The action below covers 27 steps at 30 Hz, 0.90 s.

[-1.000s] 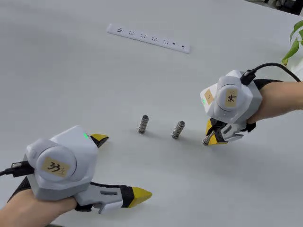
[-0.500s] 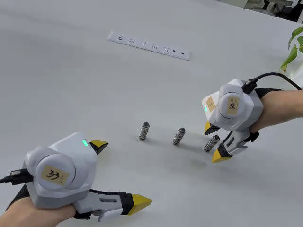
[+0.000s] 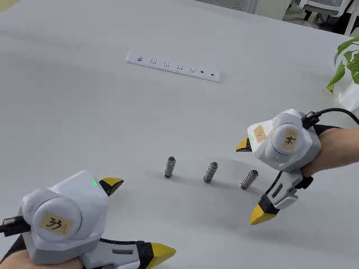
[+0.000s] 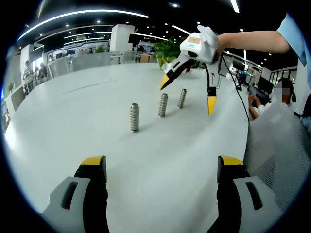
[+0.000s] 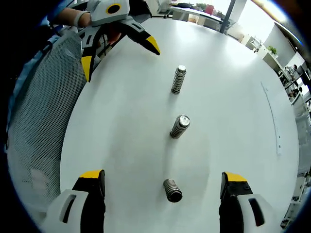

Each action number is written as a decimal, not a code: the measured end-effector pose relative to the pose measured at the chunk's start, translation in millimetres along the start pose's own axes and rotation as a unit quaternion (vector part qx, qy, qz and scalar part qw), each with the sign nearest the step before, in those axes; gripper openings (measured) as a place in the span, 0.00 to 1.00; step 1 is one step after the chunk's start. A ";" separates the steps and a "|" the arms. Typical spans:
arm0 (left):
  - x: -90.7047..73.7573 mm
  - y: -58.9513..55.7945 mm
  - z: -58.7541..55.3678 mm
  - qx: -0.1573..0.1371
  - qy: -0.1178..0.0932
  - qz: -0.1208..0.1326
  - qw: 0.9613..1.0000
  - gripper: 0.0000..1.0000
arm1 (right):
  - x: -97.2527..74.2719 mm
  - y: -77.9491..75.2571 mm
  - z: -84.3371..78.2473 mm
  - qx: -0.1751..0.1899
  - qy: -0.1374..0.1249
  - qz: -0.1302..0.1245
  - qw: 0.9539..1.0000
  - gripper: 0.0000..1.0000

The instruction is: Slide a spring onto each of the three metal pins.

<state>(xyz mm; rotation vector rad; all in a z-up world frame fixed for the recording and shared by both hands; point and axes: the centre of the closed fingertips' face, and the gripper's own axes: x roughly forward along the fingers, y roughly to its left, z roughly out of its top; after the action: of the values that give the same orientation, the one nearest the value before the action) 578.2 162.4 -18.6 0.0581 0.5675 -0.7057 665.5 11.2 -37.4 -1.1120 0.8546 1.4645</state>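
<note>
Three upright metal pins stand in a row on the white table, each with a spring around it: the left one (image 3: pixel 169 167), the middle one (image 3: pixel 210 172) and the right one (image 3: pixel 249 179). My right gripper (image 3: pixel 252 180) hovers open just above and to the right of the right pin, its yellow tips spread on either side of it. From the right gripper view that pin (image 5: pixel 172 190) lies between the open jaws, with the other two (image 5: pixel 180 126) (image 5: pixel 179 79) beyond. My left gripper (image 3: pixel 136 217) is open at the near left, apart from the row (image 4: pixel 134 117).
A white power strip (image 3: pixel 173 66) lies at the far side of the table. A green plant (image 3: pixel 346 59) stands at the right edge. A mesh chair back (image 4: pixel 279 145) is beside the table in the left gripper view.
My right gripper has let go of the spring on the right pin, opened wide and pulled back up and to the right. The left gripper has hardly moved.
</note>
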 end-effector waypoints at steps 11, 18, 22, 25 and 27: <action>-2.5 -3.0 3.1 0.004 -0.003 0.001 1.000 0.93 | -13.1 8.8 3.5 0.073 -0.072 -0.045 0.994 0.99; -3.4 -5.9 2.4 0.006 -0.002 0.000 1.000 0.93 | -20.5 19.7 -2.5 0.128 -0.117 -0.072 0.982 0.99; -4.8 -6.7 1.9 0.009 -0.001 0.000 1.000 0.93 | -23.3 26.9 -6.8 0.152 -0.133 -0.088 0.976 0.99; -5.4 -6.1 3.1 0.009 -0.002 0.002 1.000 0.94 | -26.5 31.5 -6.4 0.175 -0.155 -0.100 0.967 0.99; -5.3 -5.2 3.2 0.009 -0.003 0.003 1.000 0.94 | -29.1 34.1 -6.4 0.200 -0.174 -0.108 0.958 0.99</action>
<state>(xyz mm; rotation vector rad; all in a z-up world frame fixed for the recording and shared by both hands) 573.2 160.8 -12.4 0.0741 0.5554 -0.7051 633.5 -10.3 -13.6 -0.6011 0.7125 1.1905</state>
